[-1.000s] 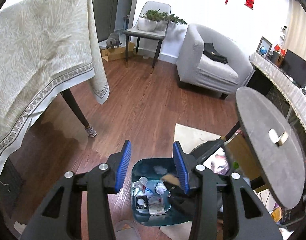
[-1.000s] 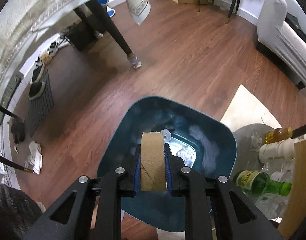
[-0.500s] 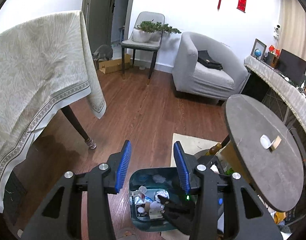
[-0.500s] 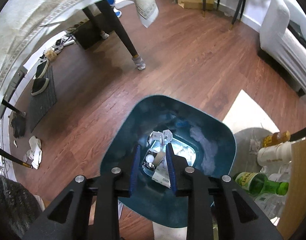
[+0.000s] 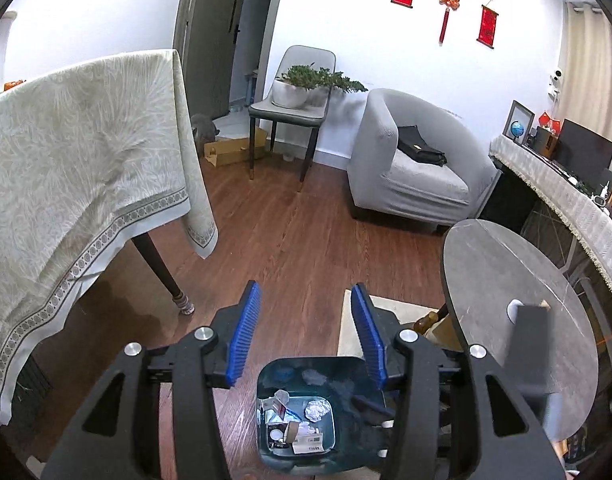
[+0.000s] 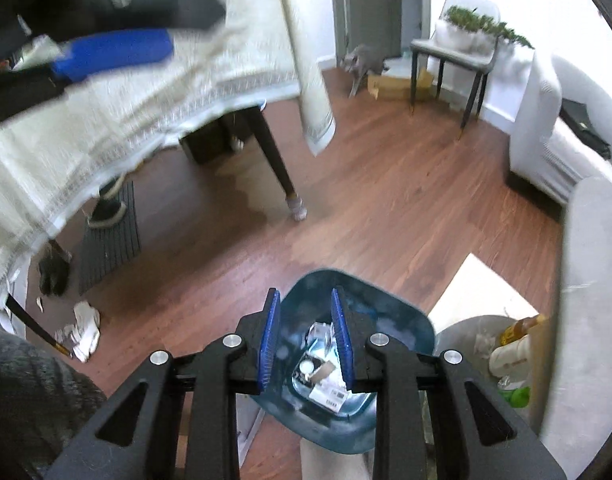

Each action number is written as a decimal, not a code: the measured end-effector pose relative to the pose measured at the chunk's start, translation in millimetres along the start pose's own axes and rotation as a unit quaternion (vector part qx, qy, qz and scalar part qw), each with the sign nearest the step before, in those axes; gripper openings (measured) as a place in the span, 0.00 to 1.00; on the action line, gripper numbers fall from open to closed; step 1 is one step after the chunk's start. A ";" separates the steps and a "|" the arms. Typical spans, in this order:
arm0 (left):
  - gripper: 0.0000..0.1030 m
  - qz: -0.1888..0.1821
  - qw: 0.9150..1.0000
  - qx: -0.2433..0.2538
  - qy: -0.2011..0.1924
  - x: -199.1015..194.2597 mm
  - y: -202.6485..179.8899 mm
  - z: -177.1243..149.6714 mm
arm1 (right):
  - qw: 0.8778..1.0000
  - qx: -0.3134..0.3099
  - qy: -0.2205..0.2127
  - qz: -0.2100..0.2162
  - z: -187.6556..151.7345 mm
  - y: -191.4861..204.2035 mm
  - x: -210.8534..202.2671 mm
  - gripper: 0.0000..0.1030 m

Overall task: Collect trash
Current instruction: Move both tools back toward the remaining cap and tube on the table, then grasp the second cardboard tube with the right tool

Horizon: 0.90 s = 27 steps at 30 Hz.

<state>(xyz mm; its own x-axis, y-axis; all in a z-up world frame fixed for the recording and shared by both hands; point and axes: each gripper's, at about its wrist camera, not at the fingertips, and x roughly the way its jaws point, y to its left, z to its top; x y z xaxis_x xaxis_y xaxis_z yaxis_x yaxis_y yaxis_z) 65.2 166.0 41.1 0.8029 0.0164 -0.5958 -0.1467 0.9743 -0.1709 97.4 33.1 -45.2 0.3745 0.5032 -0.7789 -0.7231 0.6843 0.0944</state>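
Observation:
A dark teal trash bin [image 5: 346, 400] stands on the wood floor, holding crumpled paper, wrappers and a brown cardboard roll [image 5: 292, 431]. My left gripper [image 5: 304, 292] hangs above and behind the bin; its jaws are opening with nothing between them. One of its blue pads [image 6: 114, 52] shows blurred at the top left of the right wrist view. My right gripper [image 6: 304, 296] is held over the bin [image 6: 394, 320], open by a narrow gap and empty. The roll [image 6: 324, 372] lies among the trash below it.
A table under a cream cloth [image 5: 86, 168] stands left, its leg [image 6: 280, 176] near the bin. A round grey table [image 5: 506, 280] is right, with bottles [image 6: 510, 352] under it. A grey armchair [image 5: 418, 176], a chair with a plant [image 5: 294, 112] and a cat [image 6: 362, 60] are farther back.
My right gripper let go of the brown cardboard roll, which dropped into the bin, then rose well above it. My left gripper rose and tilted up, so more of the room shows.

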 end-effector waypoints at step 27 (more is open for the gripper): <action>0.69 -0.064 0.994 0.088 0.019 41.4 -134.4 -14.0 | 0.982 0.104 -0.083 -0.134 -24.8 -169.8 -143.2 0.65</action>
<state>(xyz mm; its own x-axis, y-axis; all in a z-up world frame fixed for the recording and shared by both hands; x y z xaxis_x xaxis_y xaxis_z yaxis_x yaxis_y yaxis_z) 110.0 32.6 28.5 0.7854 -0.1156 -0.6080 0.0608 0.9921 -0.1100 152.1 -168.2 34.9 0.6364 0.3580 -0.6832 -0.4587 0.8878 0.0379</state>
